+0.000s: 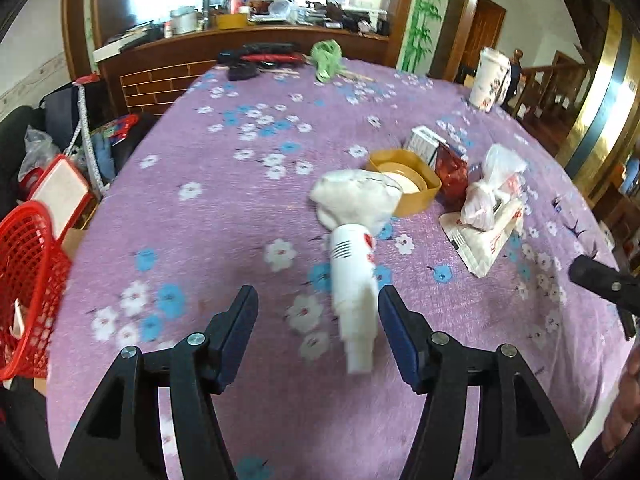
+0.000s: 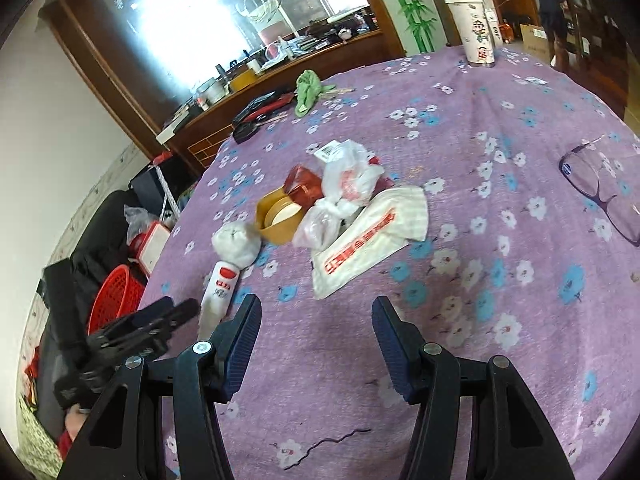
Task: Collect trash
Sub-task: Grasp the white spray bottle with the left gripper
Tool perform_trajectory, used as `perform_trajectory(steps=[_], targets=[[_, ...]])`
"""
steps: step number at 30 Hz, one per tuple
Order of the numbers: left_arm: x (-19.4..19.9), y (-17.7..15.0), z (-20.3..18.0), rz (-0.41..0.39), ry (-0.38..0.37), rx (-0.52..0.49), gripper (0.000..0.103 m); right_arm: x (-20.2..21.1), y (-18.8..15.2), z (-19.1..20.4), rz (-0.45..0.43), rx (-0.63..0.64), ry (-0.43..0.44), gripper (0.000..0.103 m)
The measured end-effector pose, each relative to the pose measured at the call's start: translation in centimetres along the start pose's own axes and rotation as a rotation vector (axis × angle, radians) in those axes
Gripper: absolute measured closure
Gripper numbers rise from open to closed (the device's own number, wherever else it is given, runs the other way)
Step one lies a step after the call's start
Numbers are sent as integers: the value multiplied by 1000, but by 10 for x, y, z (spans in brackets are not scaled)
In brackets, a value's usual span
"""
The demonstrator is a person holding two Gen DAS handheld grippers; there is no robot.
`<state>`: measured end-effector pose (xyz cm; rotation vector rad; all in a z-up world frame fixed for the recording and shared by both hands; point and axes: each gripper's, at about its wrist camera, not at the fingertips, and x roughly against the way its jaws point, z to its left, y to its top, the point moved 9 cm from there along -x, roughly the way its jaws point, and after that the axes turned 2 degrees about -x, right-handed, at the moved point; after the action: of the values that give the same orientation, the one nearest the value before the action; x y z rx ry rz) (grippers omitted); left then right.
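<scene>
A white bottle with a red label (image 1: 354, 280) lies on the purple flowered tablecloth (image 1: 208, 220), its cap end toward me. My left gripper (image 1: 316, 310) hangs open over it, and the bottle shows just inside the right-hand finger. A crumpled white wad (image 1: 356, 200) sits at the bottle's far end. Beyond are a yellow tub (image 1: 404, 184), a red packet (image 1: 452, 176), a knotted white plastic bag (image 1: 492, 192) and a flat printed paper bag (image 2: 368, 236). My right gripper (image 2: 316, 314) is open over bare cloth, short of the paper bag.
A red mesh basket (image 1: 24, 288) stands off the table's left edge. A tall printed cup (image 2: 474, 28), a green cloth (image 2: 308, 90) and dark items sit at the far side. Purple glasses (image 2: 600, 184) lie at the right. A person stands far back by the stairs.
</scene>
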<state>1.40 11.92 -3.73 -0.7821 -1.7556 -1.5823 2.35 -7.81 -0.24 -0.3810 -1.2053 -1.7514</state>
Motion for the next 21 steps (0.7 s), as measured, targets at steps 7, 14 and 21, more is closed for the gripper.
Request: perform_trajectory(steps=[7, 14, 21], targets=[[-38, 4, -15, 54, -35, -13, 58, -2, 32, -15, -31, -44, -30, 41], [-42, 3, -25, 39, -19, -56, 74, -37, 65, -23, -17, -81, -43, 41], [-31, -1, -26, 14, -38, -55, 74, -74, 82, -30, -11, -90, -67, 48]])
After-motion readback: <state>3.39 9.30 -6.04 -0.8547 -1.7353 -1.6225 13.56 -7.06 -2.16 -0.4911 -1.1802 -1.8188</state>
